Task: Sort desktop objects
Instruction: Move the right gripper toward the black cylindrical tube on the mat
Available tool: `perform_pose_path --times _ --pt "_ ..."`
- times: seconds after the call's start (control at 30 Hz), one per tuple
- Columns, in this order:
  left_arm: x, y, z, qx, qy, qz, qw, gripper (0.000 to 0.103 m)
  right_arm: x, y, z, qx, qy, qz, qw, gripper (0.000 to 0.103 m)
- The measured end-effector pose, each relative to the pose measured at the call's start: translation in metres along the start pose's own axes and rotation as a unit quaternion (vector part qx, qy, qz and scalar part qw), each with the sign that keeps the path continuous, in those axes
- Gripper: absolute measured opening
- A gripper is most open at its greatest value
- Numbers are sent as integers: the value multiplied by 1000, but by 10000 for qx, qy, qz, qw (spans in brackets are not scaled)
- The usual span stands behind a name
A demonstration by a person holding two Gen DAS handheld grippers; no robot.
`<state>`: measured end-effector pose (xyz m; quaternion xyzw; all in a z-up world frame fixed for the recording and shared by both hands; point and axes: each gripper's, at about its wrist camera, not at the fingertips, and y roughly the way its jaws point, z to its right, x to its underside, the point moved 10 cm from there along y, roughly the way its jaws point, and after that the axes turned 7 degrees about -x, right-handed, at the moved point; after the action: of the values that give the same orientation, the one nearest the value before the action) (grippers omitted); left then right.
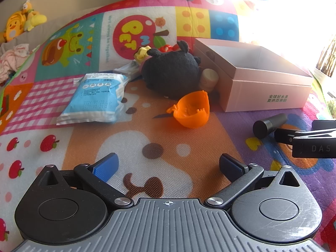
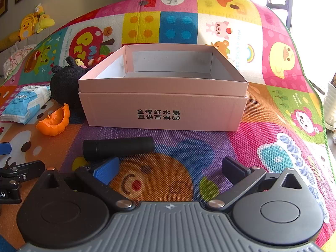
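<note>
A pink cardboard box (image 2: 163, 105) stands open and empty on the colourful play mat, also in the left wrist view (image 1: 266, 92). In front of it lies a black cylinder (image 2: 118, 148) (image 1: 269, 125). Left of the box sit a black plush toy (image 1: 171, 73) (image 2: 65, 86), an orange toy shell (image 1: 192, 110) (image 2: 54, 120), a blue-white packet (image 1: 94, 98) (image 2: 24, 105) and a beige wooden cylinder (image 1: 209, 79). My left gripper (image 1: 168, 163) is open above the mat, nothing between its fingers. My right gripper (image 2: 171, 168) is open just short of the black cylinder.
The play mat (image 2: 273, 67) covers the whole surface and drops off at the right edge. Yellow plush toys (image 1: 21, 21) and a crumpled cloth (image 1: 12, 61) lie at the far left. Small yellow and red toys (image 1: 145, 52) sit behind the black plush.
</note>
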<state>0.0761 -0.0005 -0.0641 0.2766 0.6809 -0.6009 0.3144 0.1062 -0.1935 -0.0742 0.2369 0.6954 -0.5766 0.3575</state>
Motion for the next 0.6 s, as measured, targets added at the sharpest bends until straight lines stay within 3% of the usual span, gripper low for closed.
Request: perform_pose_path --times 0.6 --pt "1 3 -6 6 5 -25 10000 103 0 -1 1 0 -1 1 10000 103"
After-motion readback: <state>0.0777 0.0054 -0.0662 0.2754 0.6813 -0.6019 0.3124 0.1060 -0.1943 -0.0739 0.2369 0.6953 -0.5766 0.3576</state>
